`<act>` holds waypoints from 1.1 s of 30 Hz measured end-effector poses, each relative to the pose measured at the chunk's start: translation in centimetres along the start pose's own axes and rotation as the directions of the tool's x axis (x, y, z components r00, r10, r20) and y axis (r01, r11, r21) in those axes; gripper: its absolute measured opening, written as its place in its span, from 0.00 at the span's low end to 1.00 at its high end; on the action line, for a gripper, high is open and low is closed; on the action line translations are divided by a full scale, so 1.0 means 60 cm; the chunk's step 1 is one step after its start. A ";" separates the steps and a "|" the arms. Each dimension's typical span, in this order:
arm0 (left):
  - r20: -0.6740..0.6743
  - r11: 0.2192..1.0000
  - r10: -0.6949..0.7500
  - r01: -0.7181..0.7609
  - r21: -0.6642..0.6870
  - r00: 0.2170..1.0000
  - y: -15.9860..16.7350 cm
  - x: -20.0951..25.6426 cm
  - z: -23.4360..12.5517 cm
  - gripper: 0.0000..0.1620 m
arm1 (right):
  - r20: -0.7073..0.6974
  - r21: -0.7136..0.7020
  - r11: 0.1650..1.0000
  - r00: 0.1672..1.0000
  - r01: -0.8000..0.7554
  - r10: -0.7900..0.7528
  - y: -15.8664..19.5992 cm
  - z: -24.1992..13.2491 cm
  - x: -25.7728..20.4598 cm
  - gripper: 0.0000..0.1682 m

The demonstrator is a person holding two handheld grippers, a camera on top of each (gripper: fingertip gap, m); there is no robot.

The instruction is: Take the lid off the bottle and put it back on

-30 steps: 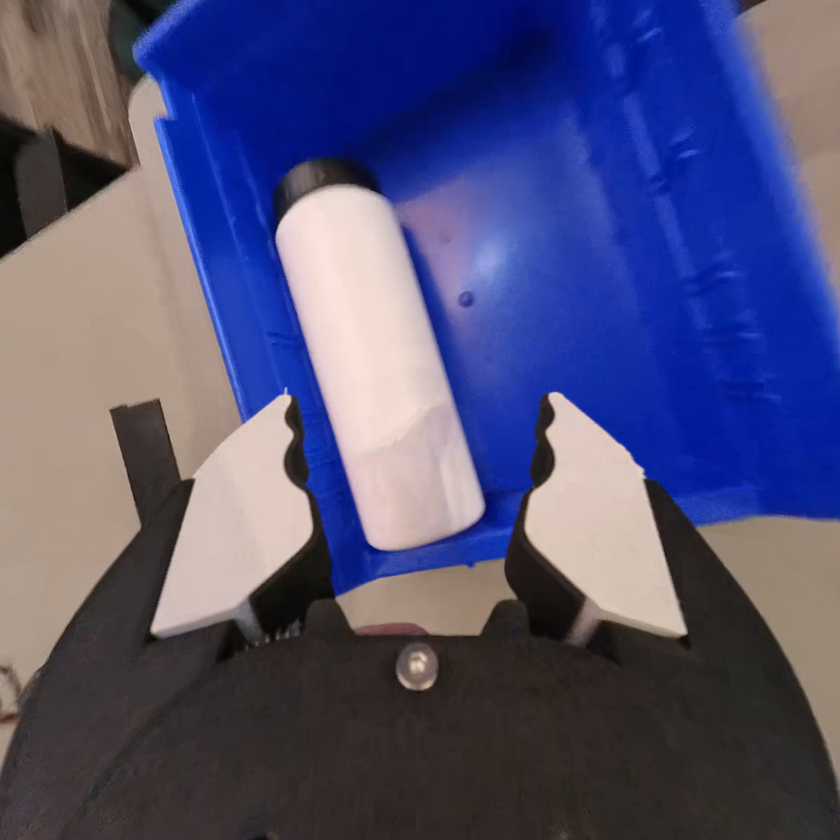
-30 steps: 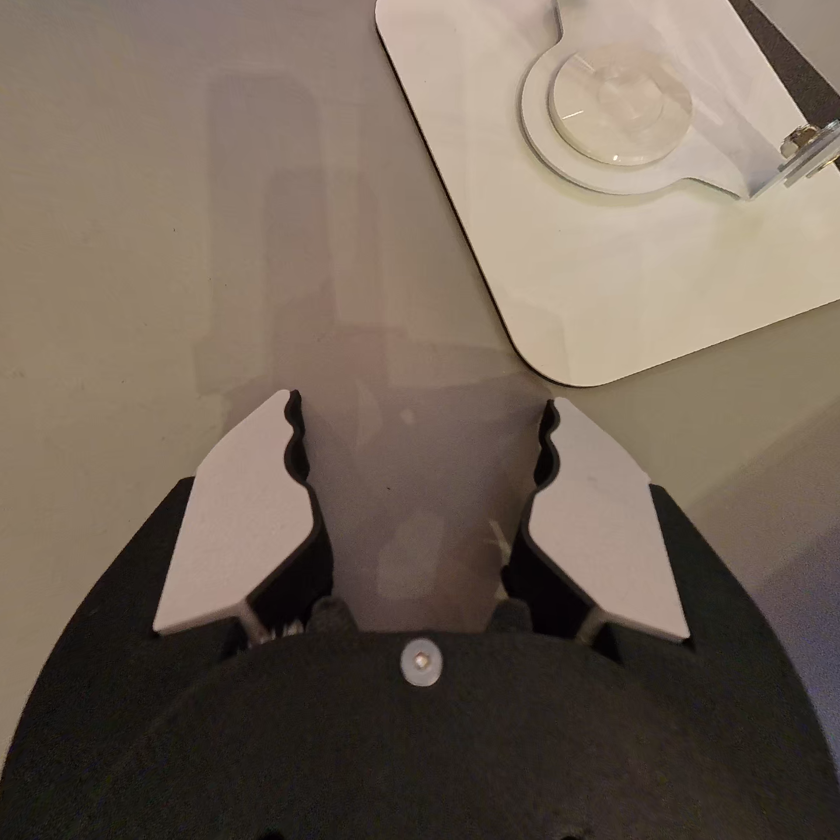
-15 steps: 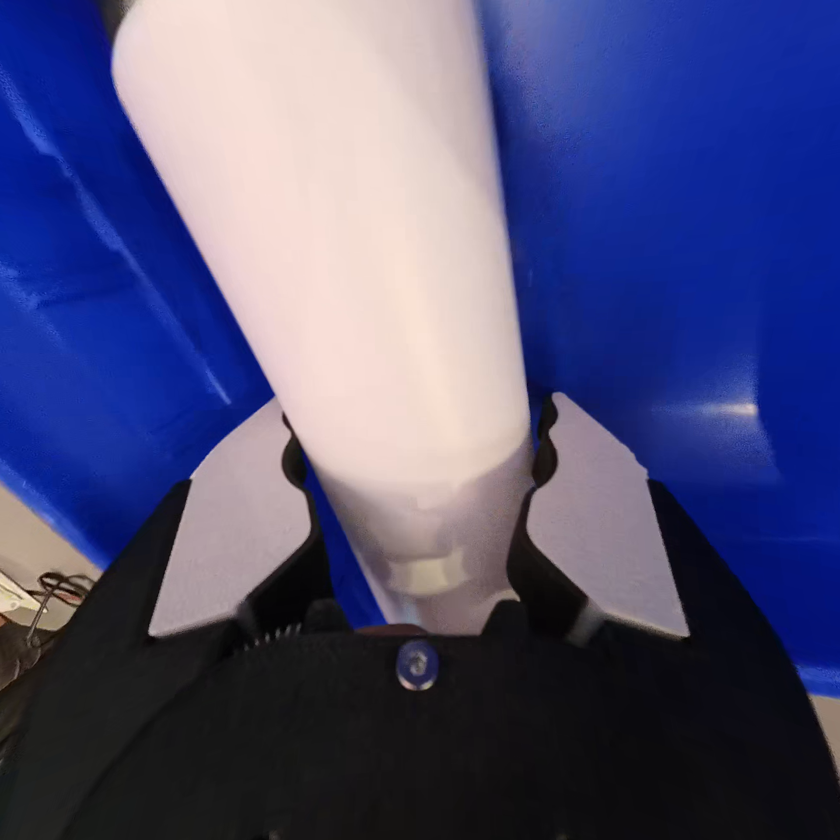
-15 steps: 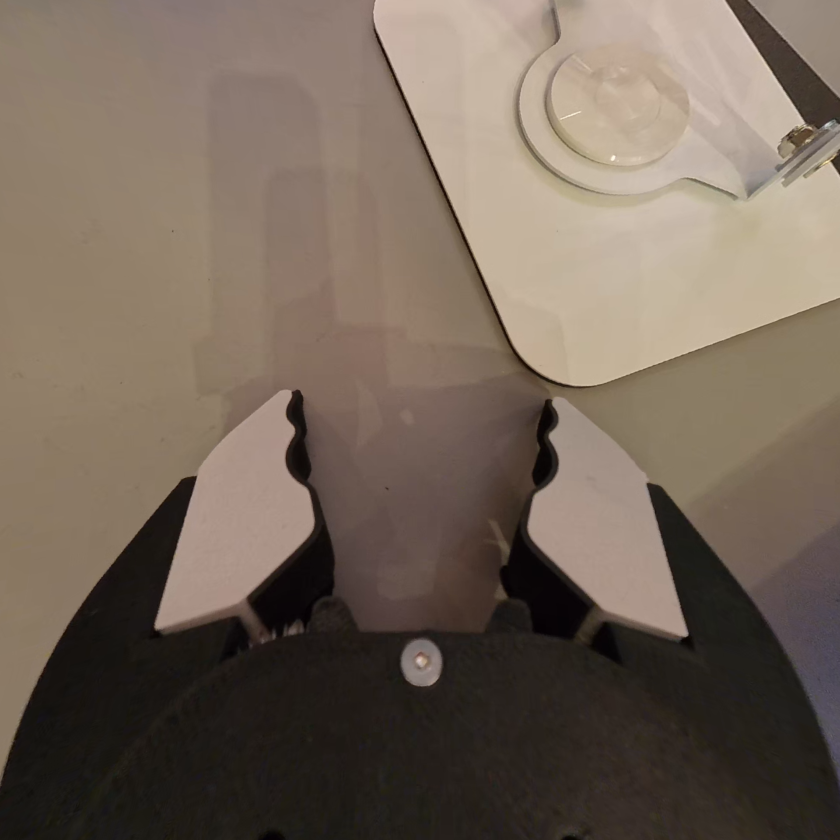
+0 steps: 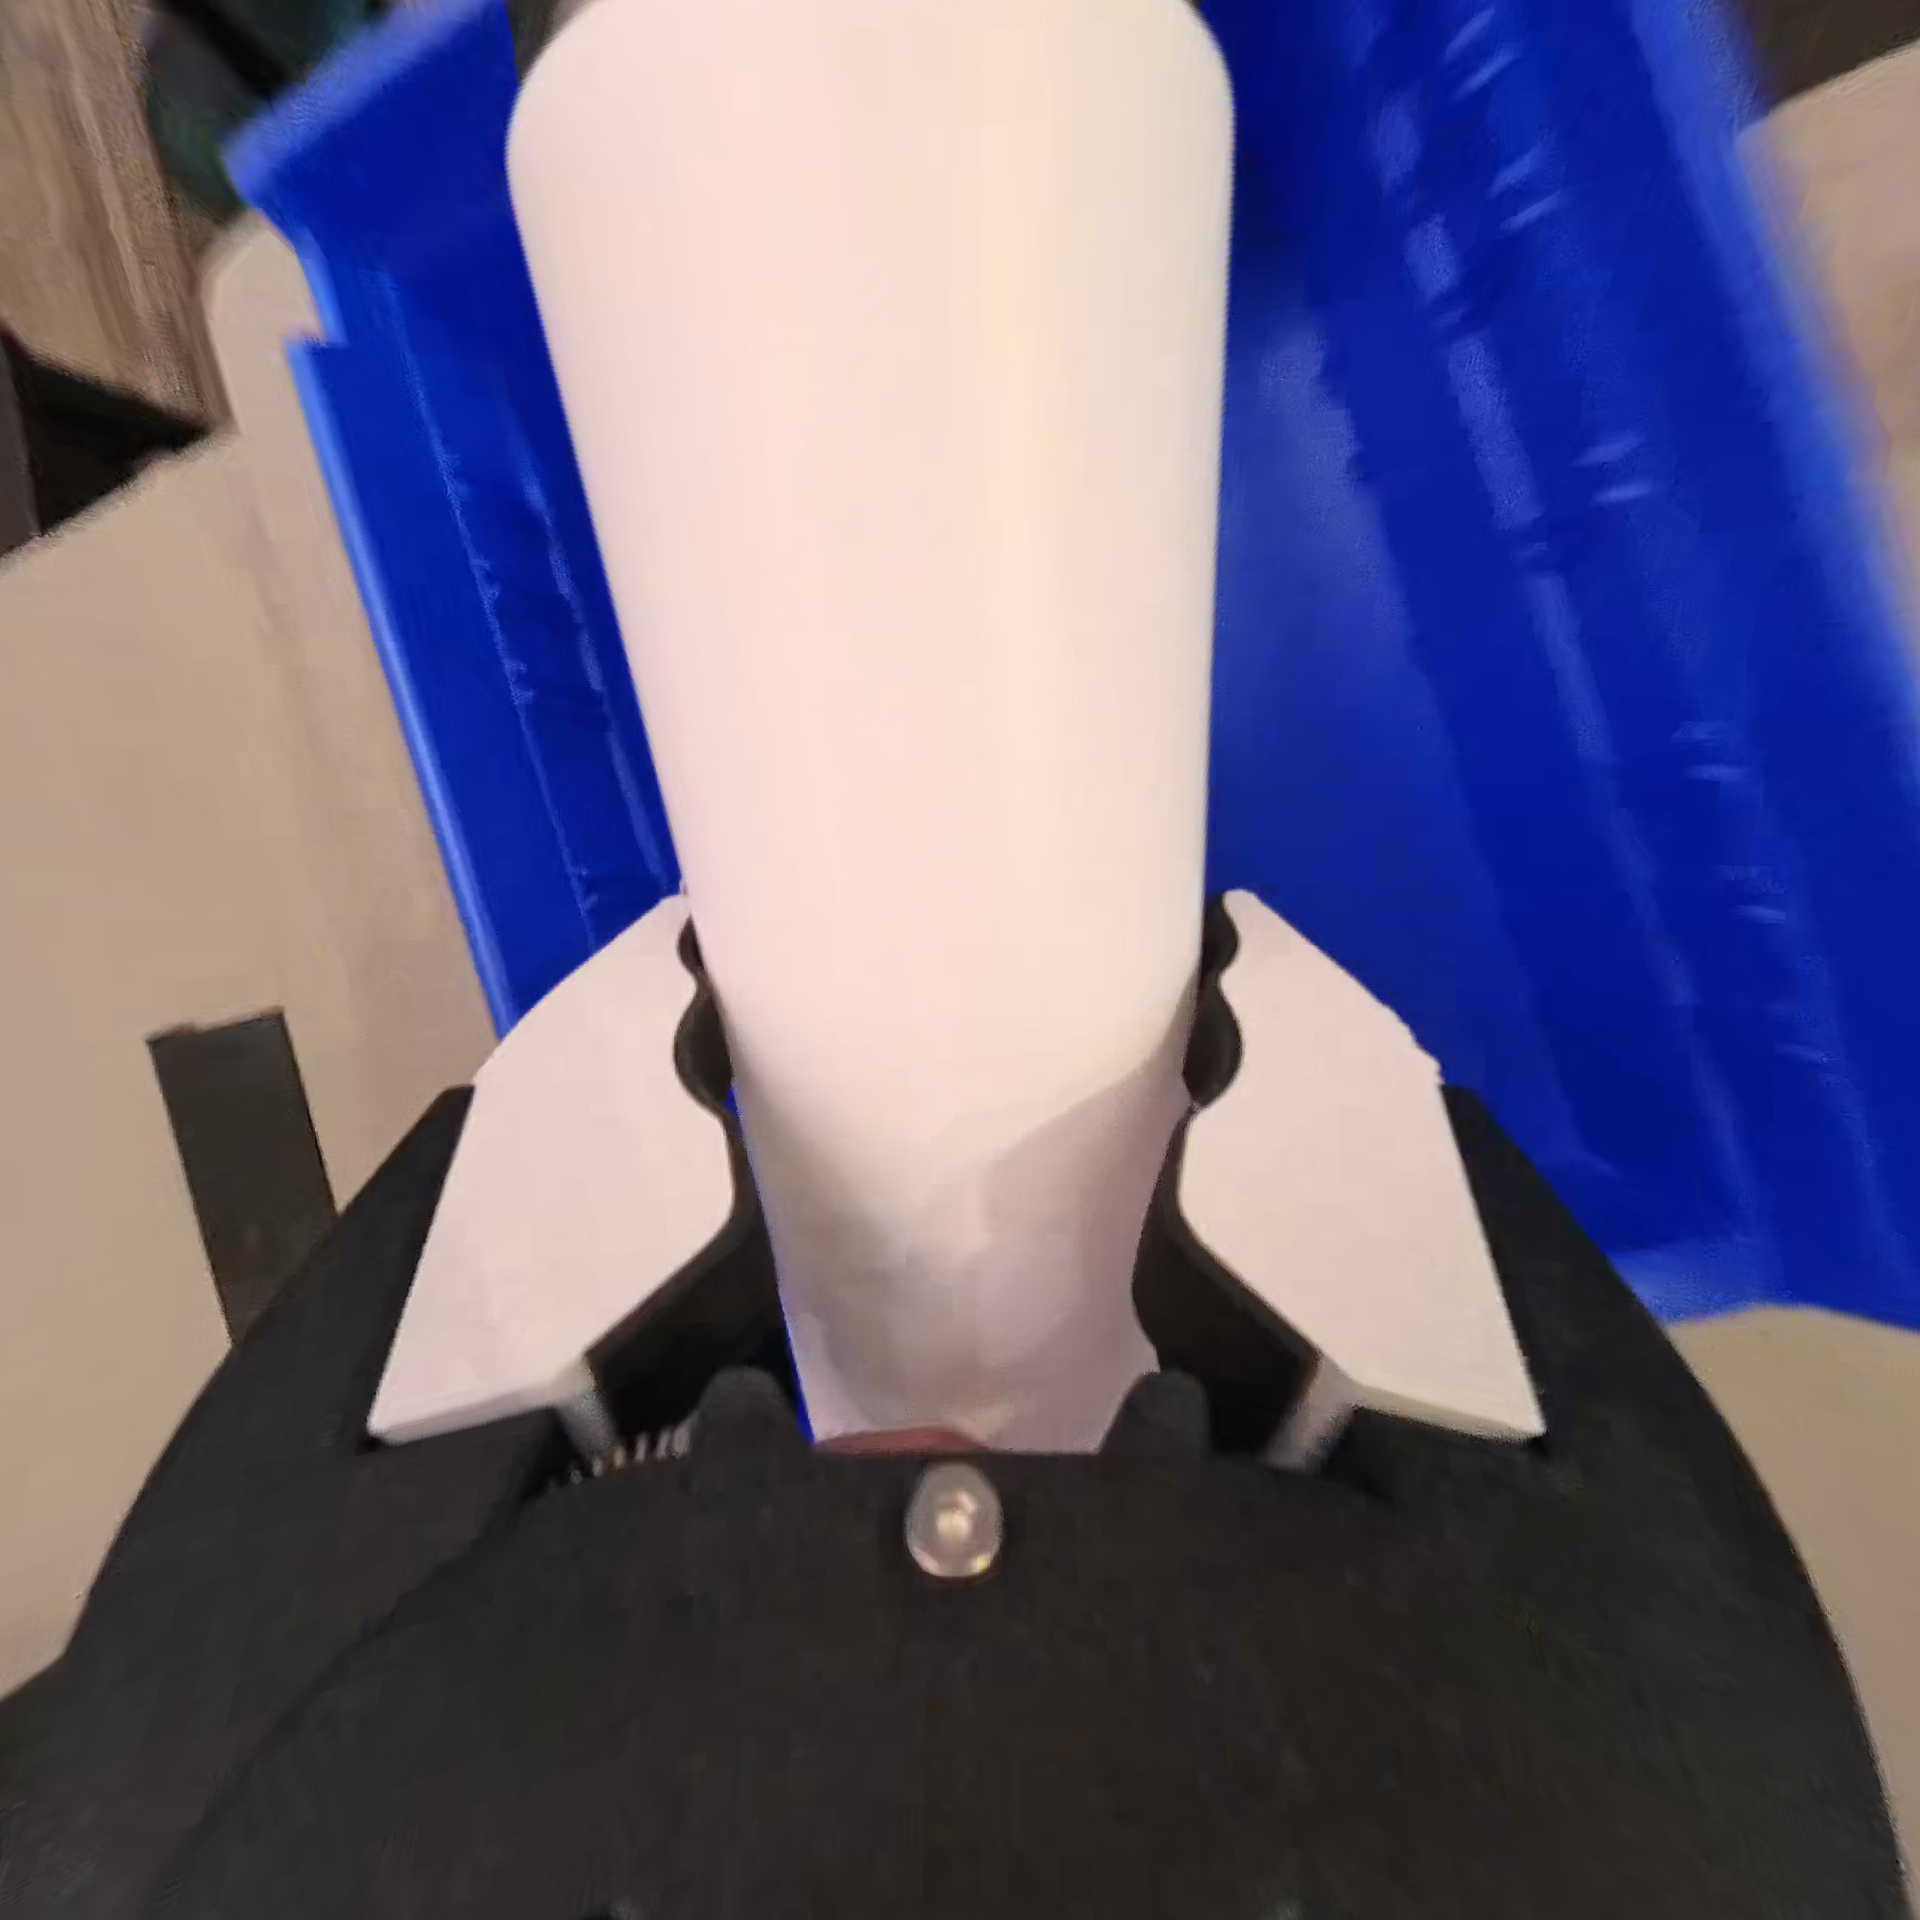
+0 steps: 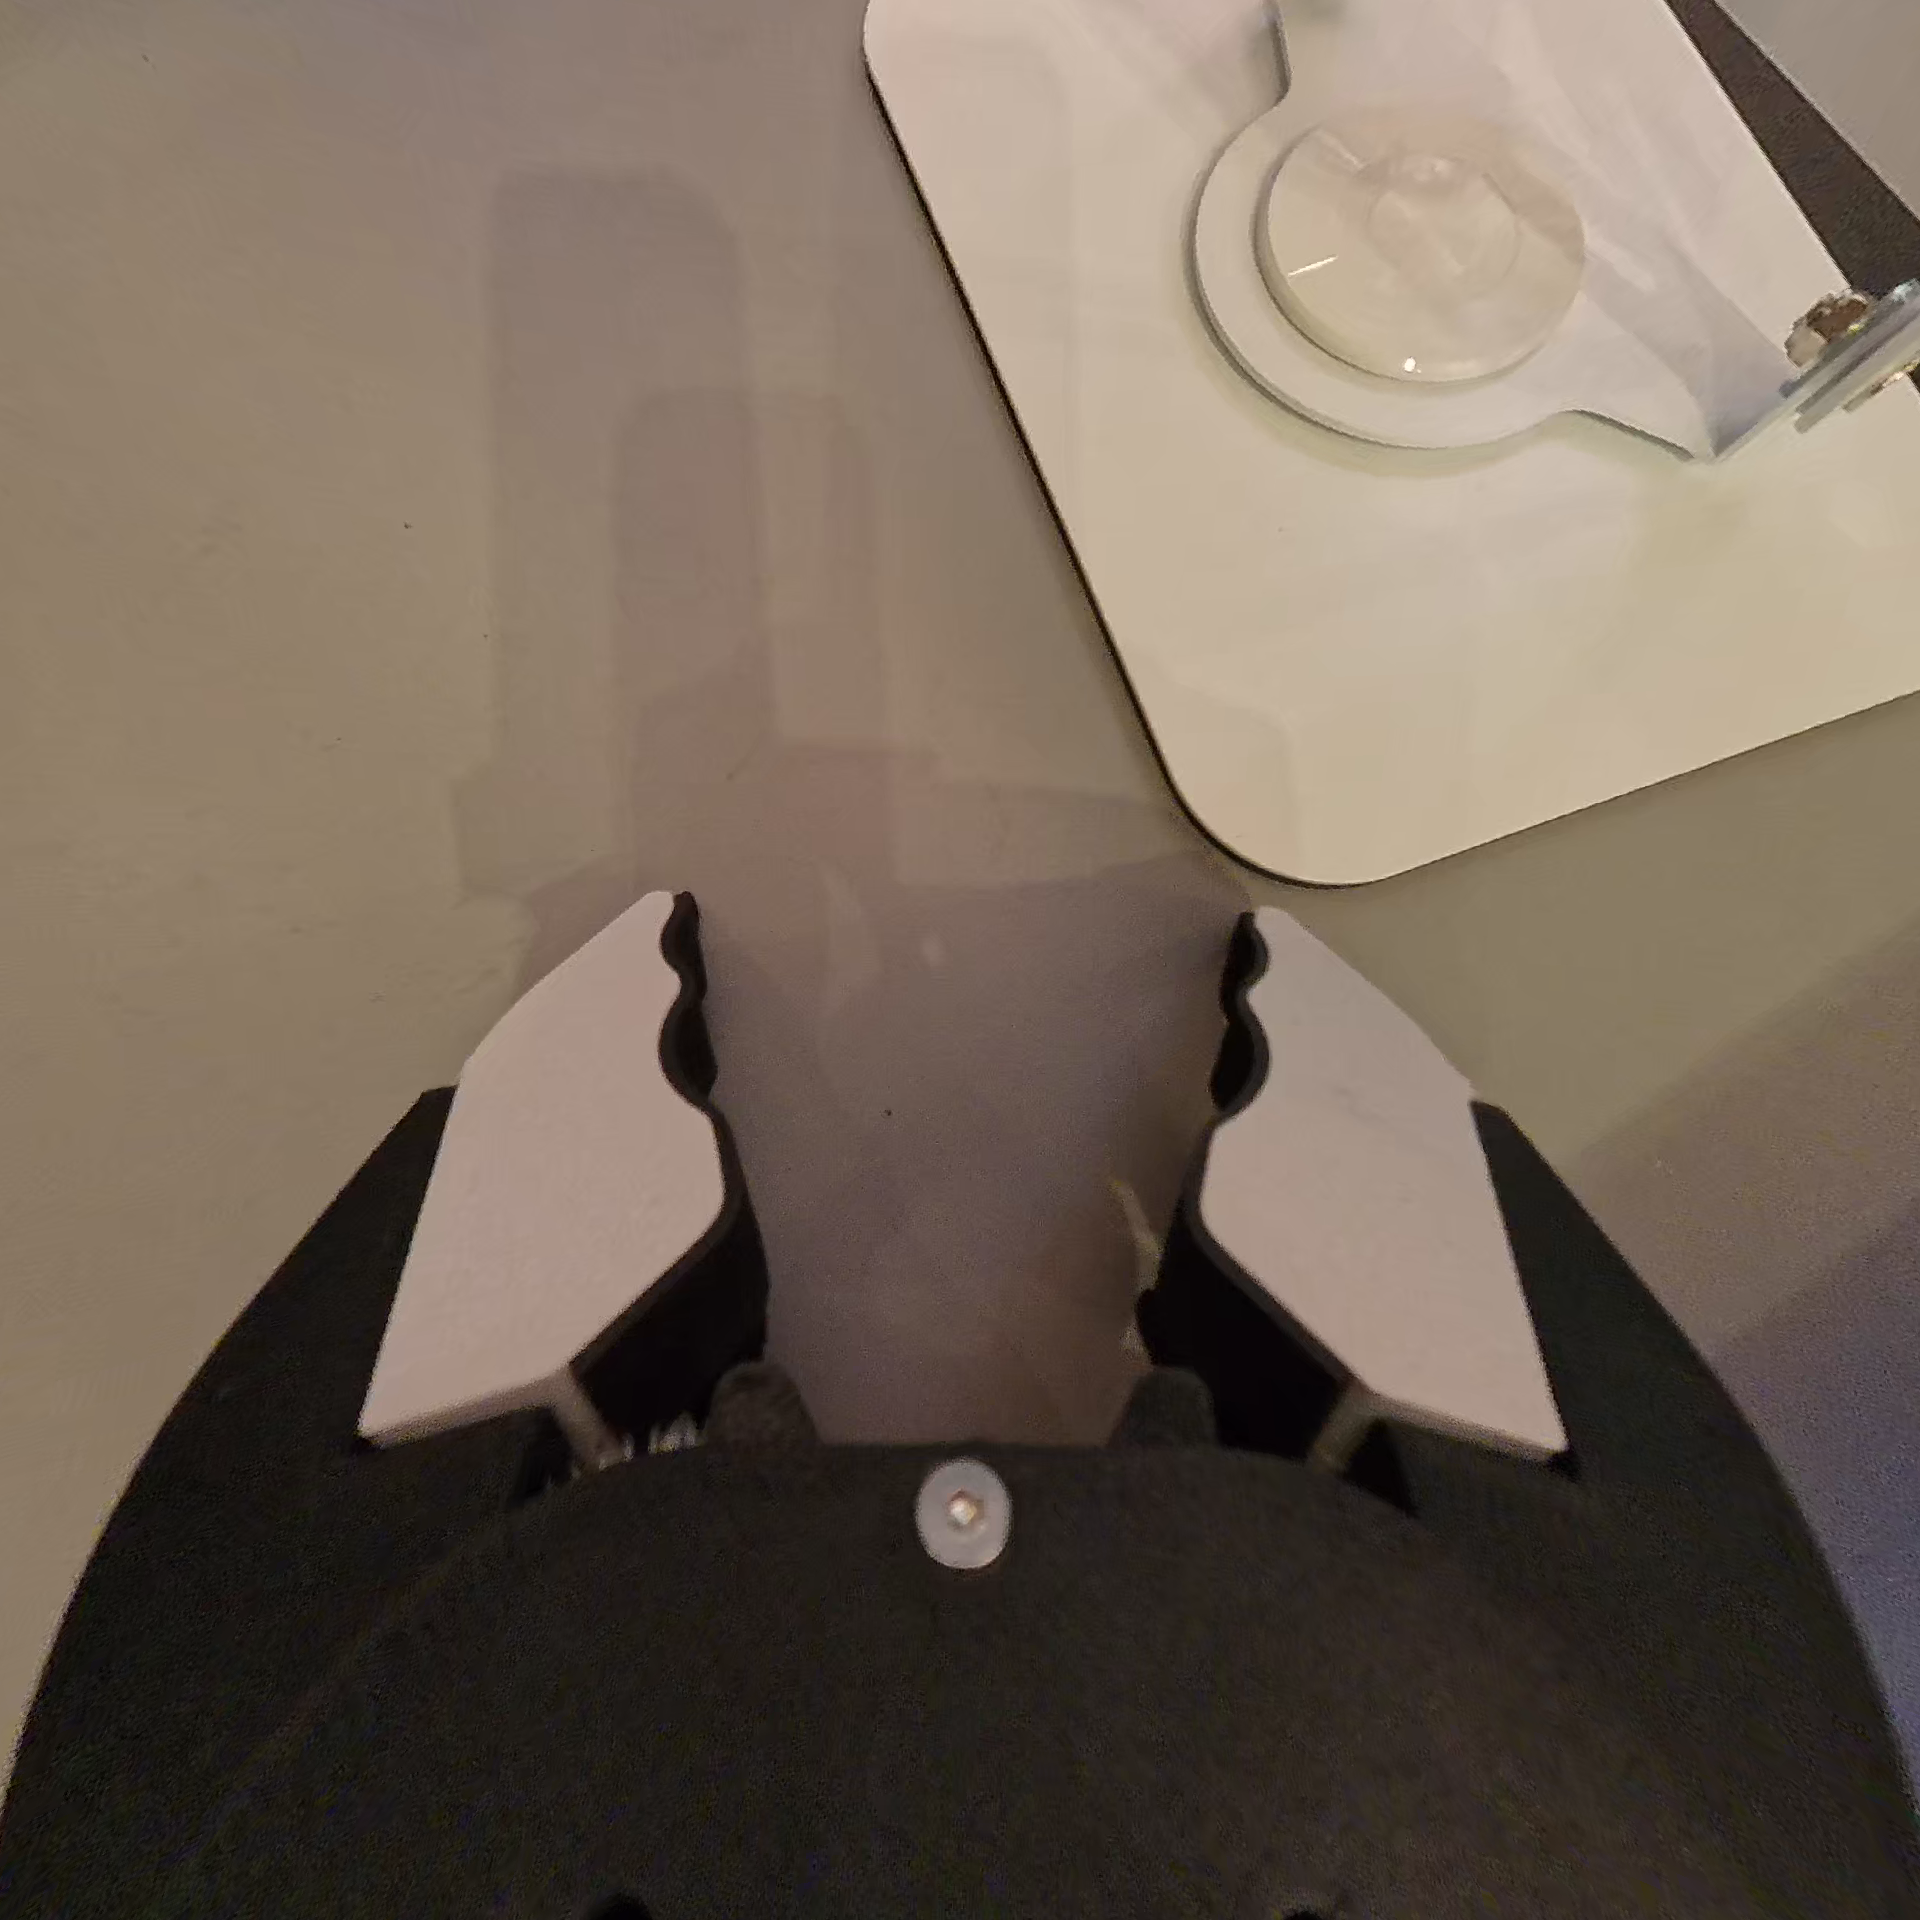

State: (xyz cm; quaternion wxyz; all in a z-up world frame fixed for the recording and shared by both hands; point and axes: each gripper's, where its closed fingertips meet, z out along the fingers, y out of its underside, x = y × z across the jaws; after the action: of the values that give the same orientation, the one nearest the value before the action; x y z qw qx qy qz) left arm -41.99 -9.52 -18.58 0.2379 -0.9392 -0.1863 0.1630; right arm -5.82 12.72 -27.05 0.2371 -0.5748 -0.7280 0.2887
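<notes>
While my left gripper [image 5: 956, 997] clamps the white bottle [image 5: 883, 582] near its base — both fingers [image 5: 582, 1174] pressed against its sides — the bottle runs away from the camera, over the blue bin [image 5: 1507, 623]. Only a dark sliver of the lid [image 5: 540, 16] shows at the far end, so I can't tell how it sits. My right gripper [image 6: 966, 997] is spread wide and empty above the grey table [image 6: 312, 520], near a white board [image 6: 1403, 644].
</notes>
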 end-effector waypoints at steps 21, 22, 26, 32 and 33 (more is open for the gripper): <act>-0.408 0.605 0.586 -0.042 0.795 0.700 -0.067 0.659 -0.222 0.54 | 0.415 0.718 0.646 0.905 -0.261 -0.095 -0.220 -0.230 -0.140 0.74; -0.417 0.604 0.598 -0.044 0.796 0.684 -0.064 0.673 -0.219 0.54 | 0.422 0.713 0.650 0.901 -0.263 -0.098 -0.219 -0.232 -0.140 0.74; -0.434 0.594 0.628 -0.039 0.803 0.646 -0.059 0.710 -0.215 0.54 | 0.430 0.700 0.676 0.892 -0.230 -0.142 -0.210 -0.237 -0.147 0.57; -0.507 0.622 0.640 -0.001 0.783 0.578 -0.060 0.713 -0.218 0.66 | 0.401 0.653 0.748 0.892 -0.118 -0.209 -0.200 -0.241 -0.156 0.53; -0.521 0.623 0.648 0.007 0.782 0.555 -0.061 0.713 -0.225 0.69 | 0.411 0.636 0.765 0.884 -0.103 -0.224 -0.195 -0.239 -0.160 0.53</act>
State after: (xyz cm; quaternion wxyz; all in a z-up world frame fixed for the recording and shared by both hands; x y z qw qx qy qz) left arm -0.12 6.53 -14.80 0.5962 -0.7611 0.2059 -0.1514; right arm -2.12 3.45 -8.70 0.2473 -0.3480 -0.6385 0.6403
